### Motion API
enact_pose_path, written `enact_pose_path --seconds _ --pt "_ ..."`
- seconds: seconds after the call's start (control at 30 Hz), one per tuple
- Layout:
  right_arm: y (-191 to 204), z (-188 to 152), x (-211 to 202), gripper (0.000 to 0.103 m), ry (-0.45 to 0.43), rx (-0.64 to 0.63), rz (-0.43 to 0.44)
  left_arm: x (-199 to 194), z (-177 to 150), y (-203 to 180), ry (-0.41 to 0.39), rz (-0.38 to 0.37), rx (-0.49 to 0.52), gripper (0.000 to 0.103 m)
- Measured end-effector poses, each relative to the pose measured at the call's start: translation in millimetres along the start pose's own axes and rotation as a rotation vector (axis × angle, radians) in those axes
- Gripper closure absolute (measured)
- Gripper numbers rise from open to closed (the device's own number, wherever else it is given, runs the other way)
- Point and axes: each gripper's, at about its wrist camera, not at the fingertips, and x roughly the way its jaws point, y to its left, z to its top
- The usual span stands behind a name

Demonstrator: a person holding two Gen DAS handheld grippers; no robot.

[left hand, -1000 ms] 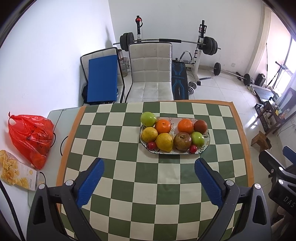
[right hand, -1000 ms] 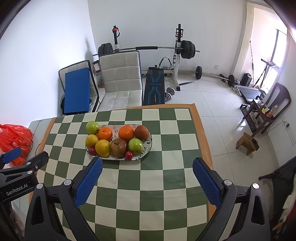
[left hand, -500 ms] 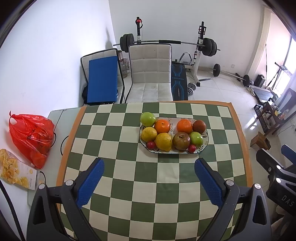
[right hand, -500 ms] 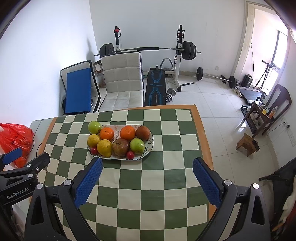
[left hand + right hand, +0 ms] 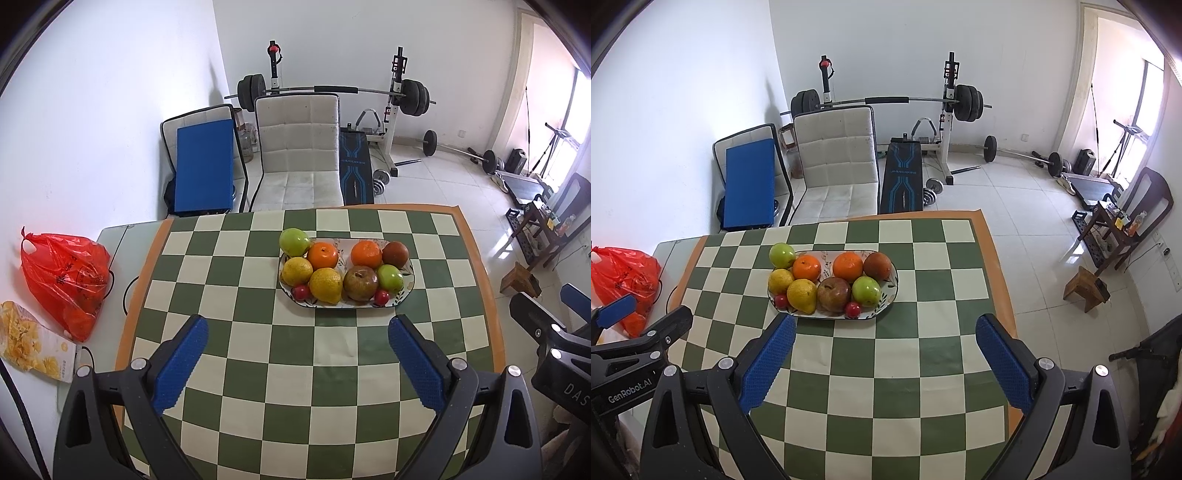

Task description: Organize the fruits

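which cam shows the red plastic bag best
The left wrist view: the whole red plastic bag shows there, knotted top to bottom, beside the checkered table. In the right wrist view, the bag is cut by the frame edge and partly hidden behind the left gripper.

Through the right wrist camera I see my right gripper (image 5: 884, 363) hanging wide apart and empty above the checkered tabletop (image 5: 923, 295), the oval plate (image 5: 892, 286) of fruit toward its far left edge, and my left gripper (image 5: 628, 332) at the near left corner
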Motion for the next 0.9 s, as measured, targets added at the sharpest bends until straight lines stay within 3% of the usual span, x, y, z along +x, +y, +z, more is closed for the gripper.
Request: enact_pose_path --seconds 0.9 --pt "-2.0 -0.7 -4.1 0.003 -0.006 -0.003 -0.003 -8.3 4.9 -3.4 -0.022 -0.009 -0.003 0.003"
